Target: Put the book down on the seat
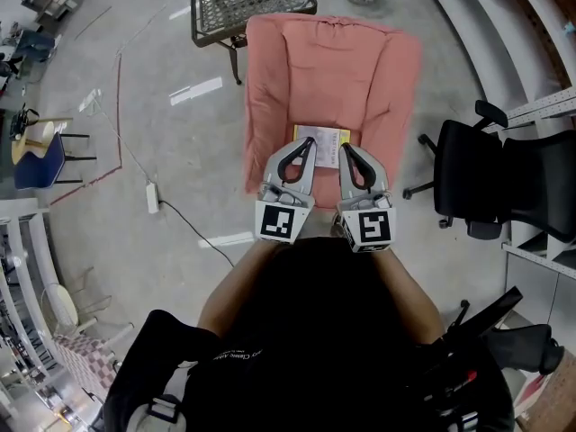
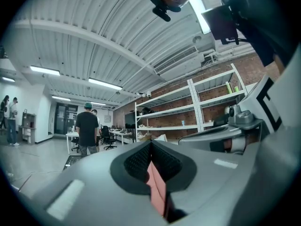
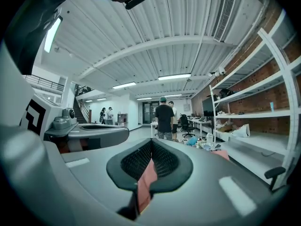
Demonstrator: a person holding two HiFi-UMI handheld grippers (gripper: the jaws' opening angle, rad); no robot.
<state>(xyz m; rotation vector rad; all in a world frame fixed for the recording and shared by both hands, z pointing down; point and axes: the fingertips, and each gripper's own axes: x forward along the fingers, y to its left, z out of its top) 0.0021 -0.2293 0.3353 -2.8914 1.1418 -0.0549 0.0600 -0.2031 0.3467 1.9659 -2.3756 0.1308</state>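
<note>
We see a thin book with a yellow and white cover (image 1: 323,139) lying flat on the seat of a salmon-pink padded armchair (image 1: 270,97), near the seat's front edge. The chair stands on a grey concrete floor (image 1: 180,133).

Both tools hang side by side over the near part of the book, close together but not touching each other. The left gripper (image 1: 309,143) has its grey jaws brought together, black ribbed pads meeting at the tips, and its own view shows nothing clamped there, only a thin sliver of pink through the slit behind the tips. The right gripper (image 1: 346,148) is the same: jaws closed tip to tip, nothing held, and a pink strip shows through the gap lower down. From the head view we cannot tell whether either tip touches the book.

Each tool carries a white cube with black square markers, the left one (image 1: 278,220) and the right one (image 1: 369,227), just in front of the person's bare forearms (image 1: 238,282).

A black swivel office chair (image 1: 481,183) stands to the right of the armchair, well apart from it. A dark wire-mesh table (image 1: 252,3) sits beyond the armchair's back corner. A white power strip (image 1: 152,196) lies on the floor to the left.

Both gripper views look out level across a hall with white metal shelving (image 3: 263,112) along a brick wall, and people stand far off.
</note>
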